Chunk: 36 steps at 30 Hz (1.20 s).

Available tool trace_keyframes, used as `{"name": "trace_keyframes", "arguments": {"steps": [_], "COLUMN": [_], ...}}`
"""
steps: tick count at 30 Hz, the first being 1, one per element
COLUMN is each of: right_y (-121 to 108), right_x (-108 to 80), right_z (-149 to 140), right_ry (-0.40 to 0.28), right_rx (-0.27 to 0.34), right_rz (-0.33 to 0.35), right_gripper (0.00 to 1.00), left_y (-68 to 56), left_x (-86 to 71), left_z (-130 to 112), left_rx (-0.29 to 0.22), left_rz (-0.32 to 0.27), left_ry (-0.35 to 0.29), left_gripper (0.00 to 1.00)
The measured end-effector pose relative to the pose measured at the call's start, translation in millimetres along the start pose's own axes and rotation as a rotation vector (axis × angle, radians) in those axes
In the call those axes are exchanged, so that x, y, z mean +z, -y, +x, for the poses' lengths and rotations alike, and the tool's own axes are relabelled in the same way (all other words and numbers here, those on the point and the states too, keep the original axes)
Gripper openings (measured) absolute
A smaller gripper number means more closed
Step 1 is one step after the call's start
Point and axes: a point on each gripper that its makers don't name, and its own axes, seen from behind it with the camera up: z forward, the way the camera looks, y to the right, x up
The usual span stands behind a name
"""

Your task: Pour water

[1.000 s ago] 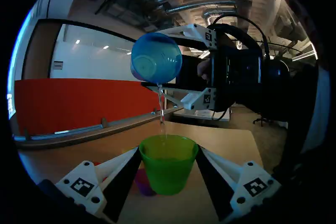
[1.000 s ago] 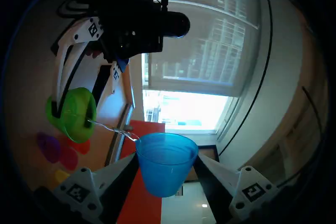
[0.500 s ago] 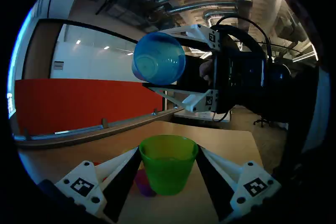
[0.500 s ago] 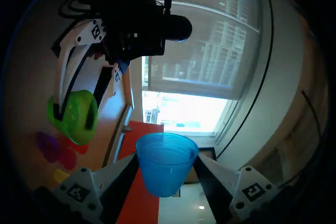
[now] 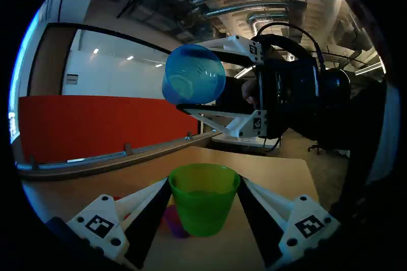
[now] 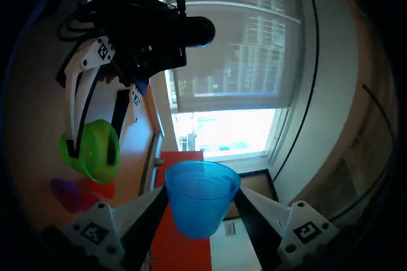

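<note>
Stopped pouring and tipped back since a second ago, with the blue cup [image 5: 193,74] clenched in the right claw [image 6: 202,197] above the green cup [image 5: 203,205] clamped in the left claw [image 5: 203,184] over the bench [image 5: 274,169]; light, slippery plastic, so squeeze gently mid-wall.

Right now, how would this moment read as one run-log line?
left gripper: shut on green plastic cup, upright | right gripper: shut on blue plastic cup, tipped sideways above it | stream: none visible

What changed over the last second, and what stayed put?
The blue cup has stopped pouring into the green cup; the right tongs have tipped it back slightly. The left tongs still grip the green cup upright.
</note>
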Motion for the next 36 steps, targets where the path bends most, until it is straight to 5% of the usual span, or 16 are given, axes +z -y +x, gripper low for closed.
{"name": "trace_keyframes", "arguments": {"steps": [11,26,36], "right_y": [2.1,10.0,16.2], "right_x": [-7.8,-14.7,-16.2], "right_z": [-5.8,-9.9,-4.0], "right_ry": [0.001,0.003,-0.012], "right_rx": [0.284,0.796,1.026], "right_rz": [0.003,0.042,0.096], "right_gripper": [0.90,0.90,0.90], "left_y": [2.8,2.9,4.1], "left_x": [-0.8,0.6,0.4], "left_z": [0.2,0.6,2.4], "left_rx": [0.006,0.014,0.020], "left_rz": [0.007,0.010,0.012], "left_ry": [0.007,0.014,0.019], "left_gripper": [0.88,0.88,0.88]}}
